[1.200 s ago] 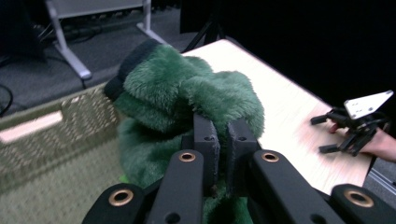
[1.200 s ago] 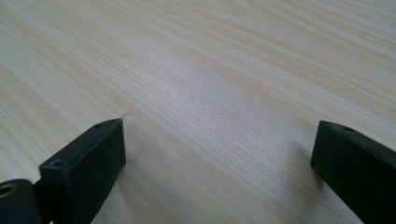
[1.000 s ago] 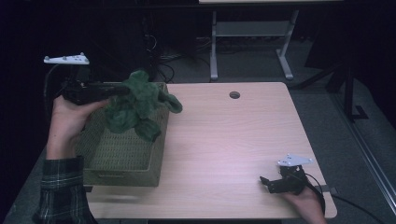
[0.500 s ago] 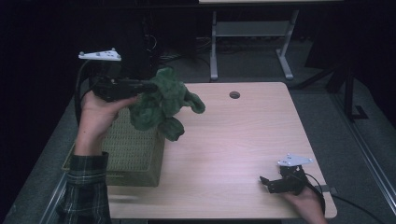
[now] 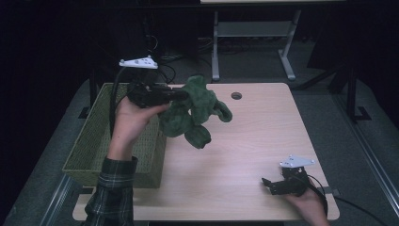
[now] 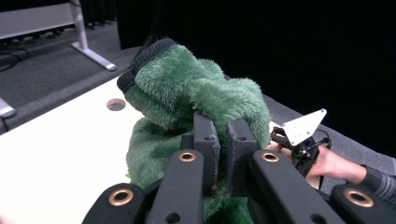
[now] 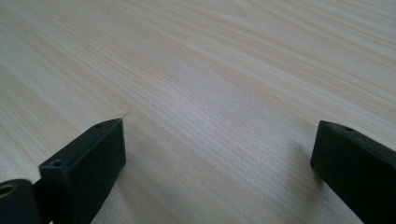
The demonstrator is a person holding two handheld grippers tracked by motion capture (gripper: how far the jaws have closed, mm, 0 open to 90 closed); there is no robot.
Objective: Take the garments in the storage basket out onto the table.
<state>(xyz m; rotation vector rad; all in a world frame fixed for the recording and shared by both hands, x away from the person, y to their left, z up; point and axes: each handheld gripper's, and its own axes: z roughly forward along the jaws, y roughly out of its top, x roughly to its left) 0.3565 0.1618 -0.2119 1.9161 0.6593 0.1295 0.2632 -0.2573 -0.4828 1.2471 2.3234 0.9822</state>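
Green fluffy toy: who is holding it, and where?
The left gripper pinches the green plush toy by a fold of fur on its body. The right gripper is open and empty.

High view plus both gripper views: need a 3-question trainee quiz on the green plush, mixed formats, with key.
1. True or false: the left tongs are shut on the green plush toy.
2. Where is the plush toy? A) lying in the wicker basket B) held in the air over the table beside the basket C) on the floor
3. Fill in: the right tongs stand ____ with bare tabletop between them.

Key: 1 true; 2 B; 3 open
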